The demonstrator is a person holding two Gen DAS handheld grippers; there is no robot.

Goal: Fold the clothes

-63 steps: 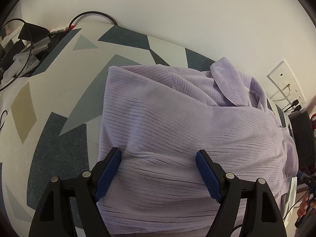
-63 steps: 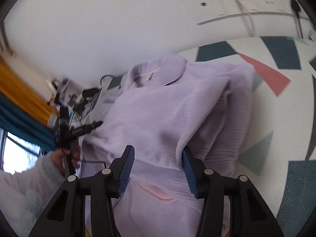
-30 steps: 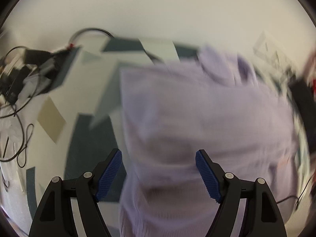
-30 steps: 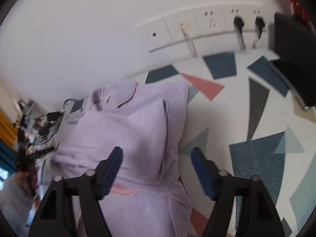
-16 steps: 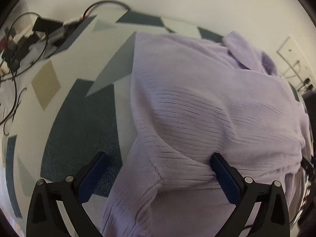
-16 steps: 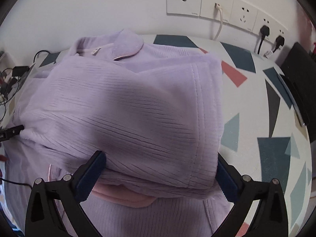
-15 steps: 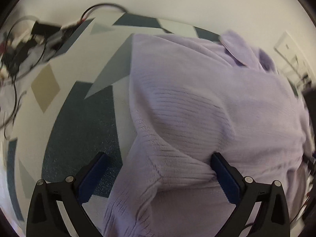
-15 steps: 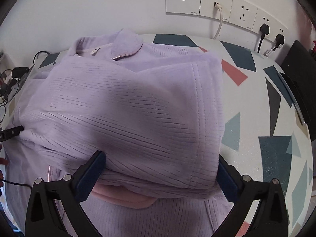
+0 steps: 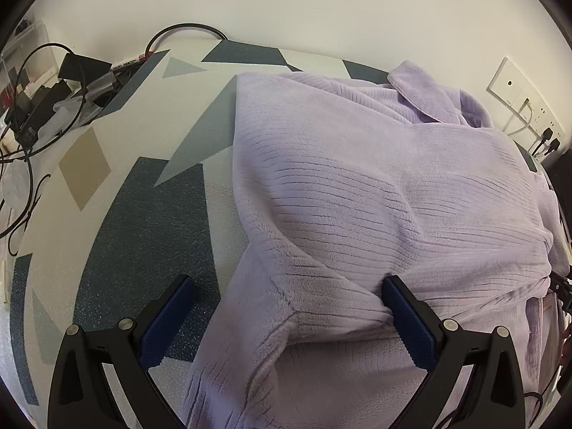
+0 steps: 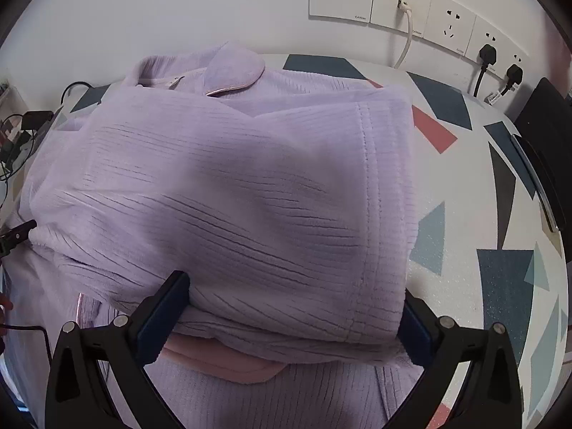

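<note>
Holding both grippers, left (image 9: 286, 316) and right (image 10: 291, 309), spread wide, gripping nothing, I straddle the folded lilac robe (image 10: 232, 186).

Both views ride on hand-held grippers and look steeply down along the fingers, close over a lilac garment (image 9: 375, 186) lying on a patterned mat (image 9: 143, 221). The left wrist view sits at the garment's left edge, its fingers (image 9: 168, 321) at the bottom of the frame, facing the wall with cables (image 9: 46, 100) far left. The right wrist view sits at the right edge, facing the wall sockets (image 10: 411, 0). Both share the garment's folded top layer, its collar (image 10: 232, 68), the mat and the sockets.
</note>
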